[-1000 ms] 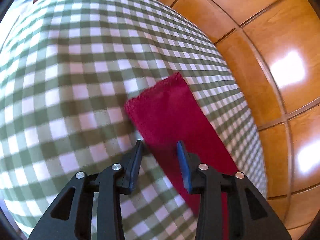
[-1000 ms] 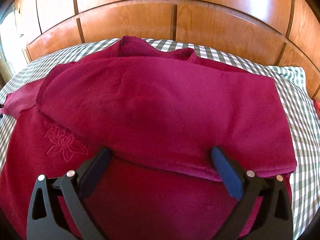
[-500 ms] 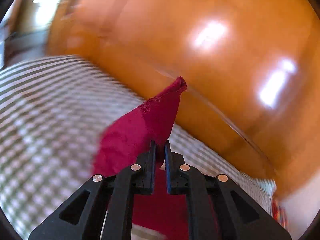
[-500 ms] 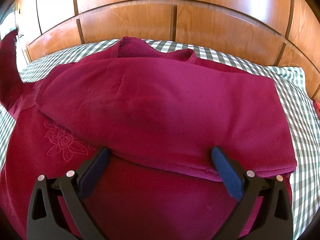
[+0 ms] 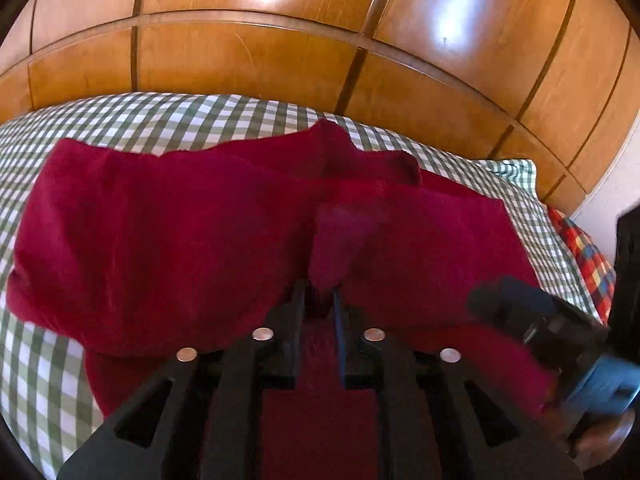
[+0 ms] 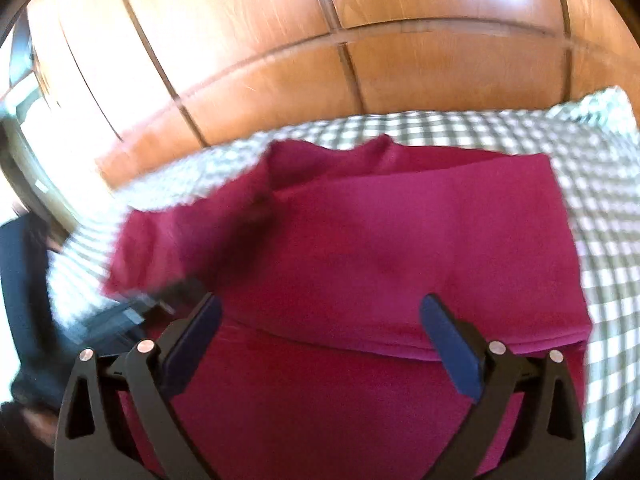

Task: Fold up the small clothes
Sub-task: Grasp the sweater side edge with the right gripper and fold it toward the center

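A dark red garment (image 5: 168,236) lies partly folded on the green-and-white checked bedcover (image 5: 168,120). My left gripper (image 5: 320,294) is shut on the end of its red sleeve (image 5: 340,236), which it holds over the garment's body. My right gripper (image 6: 320,320) is open and empty, just above the garment (image 6: 400,248) near its folded edge. The right gripper also shows at the lower right of the left wrist view (image 5: 532,320). The left gripper shows blurred at the left of the right wrist view (image 6: 120,316).
A wooden panelled headboard (image 5: 280,52) rises behind the bed. A red, blue and yellow checked cloth (image 5: 580,252) lies at the bed's right edge. Bare checked cover (image 6: 608,208) shows to the right of the garment.
My left gripper closed on the sleeve end, lifted it off the cover and carried it over the garment's body. My right gripper shifted, staying open.
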`<action>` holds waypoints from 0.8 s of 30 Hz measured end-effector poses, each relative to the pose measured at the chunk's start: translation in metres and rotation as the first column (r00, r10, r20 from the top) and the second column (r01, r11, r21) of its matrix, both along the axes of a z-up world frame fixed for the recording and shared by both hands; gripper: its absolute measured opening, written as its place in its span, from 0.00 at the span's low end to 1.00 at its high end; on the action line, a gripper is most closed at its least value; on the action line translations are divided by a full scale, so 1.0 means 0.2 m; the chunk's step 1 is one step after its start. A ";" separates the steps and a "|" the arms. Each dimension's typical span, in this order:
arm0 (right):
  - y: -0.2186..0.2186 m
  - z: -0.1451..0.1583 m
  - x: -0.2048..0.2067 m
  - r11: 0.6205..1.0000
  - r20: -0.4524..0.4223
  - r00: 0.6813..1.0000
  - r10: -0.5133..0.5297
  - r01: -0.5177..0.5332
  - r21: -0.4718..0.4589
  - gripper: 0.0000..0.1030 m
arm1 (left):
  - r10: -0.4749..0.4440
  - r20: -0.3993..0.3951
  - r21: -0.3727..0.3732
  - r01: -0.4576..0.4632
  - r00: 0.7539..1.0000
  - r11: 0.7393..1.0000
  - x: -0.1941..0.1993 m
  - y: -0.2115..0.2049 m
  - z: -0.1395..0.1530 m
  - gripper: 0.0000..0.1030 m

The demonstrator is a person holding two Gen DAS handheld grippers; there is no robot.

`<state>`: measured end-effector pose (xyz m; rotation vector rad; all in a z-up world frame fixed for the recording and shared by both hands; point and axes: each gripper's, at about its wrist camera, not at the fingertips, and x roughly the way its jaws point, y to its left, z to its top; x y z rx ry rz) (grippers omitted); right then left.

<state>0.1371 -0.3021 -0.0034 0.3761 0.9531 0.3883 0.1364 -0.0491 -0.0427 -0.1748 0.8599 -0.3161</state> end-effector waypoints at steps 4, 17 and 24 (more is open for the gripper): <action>0.04 -0.04 0.09 0.988 -0.089 0.995 0.051 -0.036 0.153 0.72 | 0.005 0.017 -0.012 -0.004 1.000 1.000 -0.06 0.06 0.02 0.28; 0.38 -0.11 0.30 0.995 -0.159 0.982 0.102 -0.103 -0.001 0.07 | 0.099 -0.027 -0.024 -0.100 0.995 0.995 -0.30 0.30 -0.10 0.28; 0.14 0.35 0.24 0.996 0.046 0.998 0.052 -0.055 0.065 0.06 | 0.156 -0.059 -0.095 -0.162 0.986 0.982 -0.29 0.41 -0.11 0.28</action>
